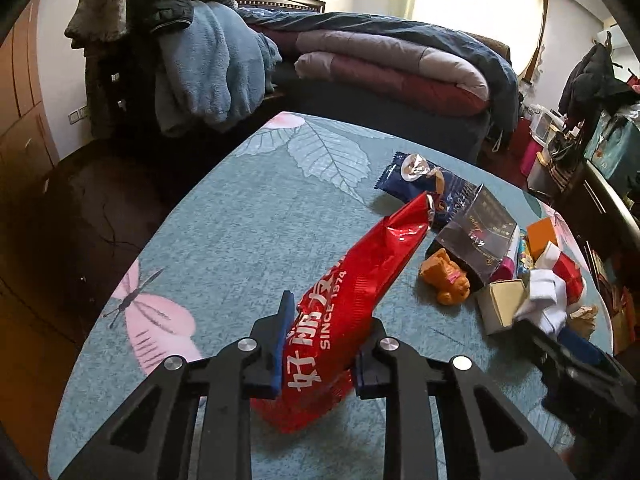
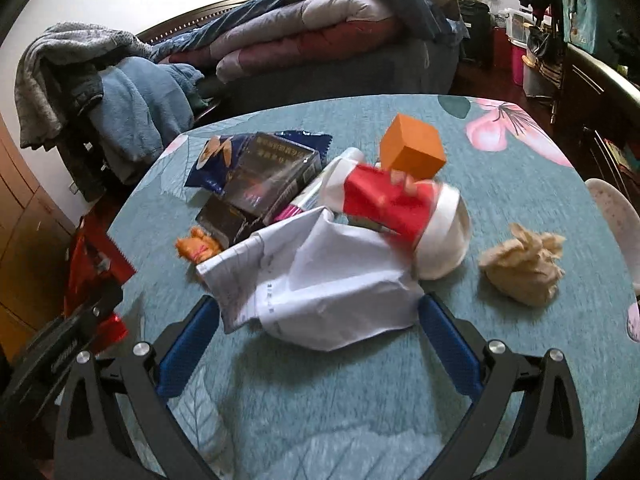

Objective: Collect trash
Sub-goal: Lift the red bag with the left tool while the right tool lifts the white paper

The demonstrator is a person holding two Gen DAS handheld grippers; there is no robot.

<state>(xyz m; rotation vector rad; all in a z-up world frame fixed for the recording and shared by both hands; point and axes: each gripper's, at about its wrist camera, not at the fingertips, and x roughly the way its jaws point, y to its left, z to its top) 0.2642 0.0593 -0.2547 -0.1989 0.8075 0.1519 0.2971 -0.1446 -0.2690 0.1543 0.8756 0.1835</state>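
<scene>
Red wrapper (image 1: 352,304) pinched in my left claw (image 1: 320,344).
My right claw (image 2: 320,320) is spread, crumpled white paper (image 2: 320,280) just ahead between its fingers.

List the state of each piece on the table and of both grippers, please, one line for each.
Left gripper: shut on the red wrapper.
Red wrapper: crumpled, pinched, far end raised.
Right gripper: open, beside the white paper.
White paper: crumpled, lying loose.
Paper cup: tipped on its side.
Orange box: closed, tilted.
Brown paper ball: crumpled, apart from the pile.
</scene>
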